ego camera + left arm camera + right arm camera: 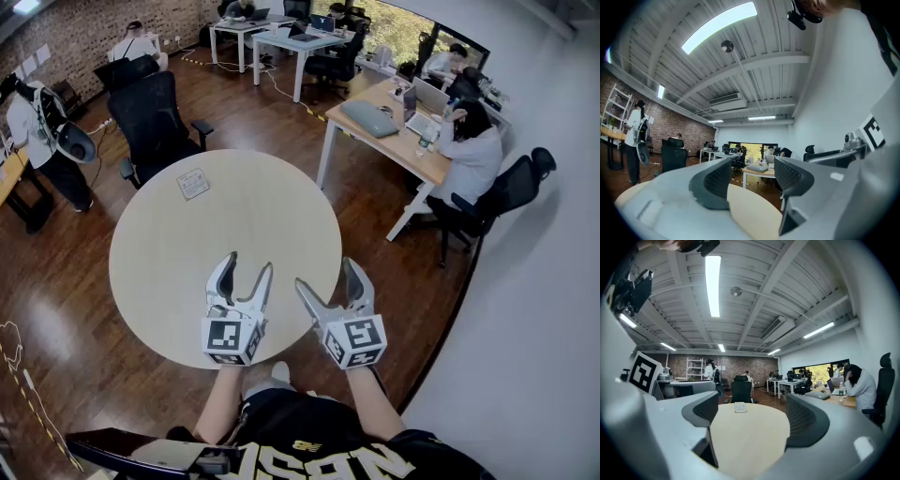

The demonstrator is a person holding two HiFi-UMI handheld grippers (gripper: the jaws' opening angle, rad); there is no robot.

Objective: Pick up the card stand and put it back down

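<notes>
**Card stand** (193, 183). Location: far left part of the round worktop (159, 272), near its far edge and just in front of a black office chair (155, 117).
- Status: on its base and touched by neither tool. By this evidence the task has not begun, and the reach, grip, lift and set-down are all left to do.
- Orientation: upright or leaning slightly back. The printed face is turned toward the person, as the right gripper view shows. The print is too small to read.
- Outline: near square. The long axis, if there is one, appears to run side to side along the base, skewed a little against the worktop's near edge.

**Left tool** (248, 264). Location: over the near part of the worktop, well apart from the card stand, pointing level and away from the person.
- State: jaws moderately apart with nothing between them. Only bare worktop and the room show in the gap.

**Right tool** (325, 274). Location: just beside the left tool, also level.
- State: jaws wide apart and empty. The card stand appears far off within the gap, toward the left jaw.
</notes>
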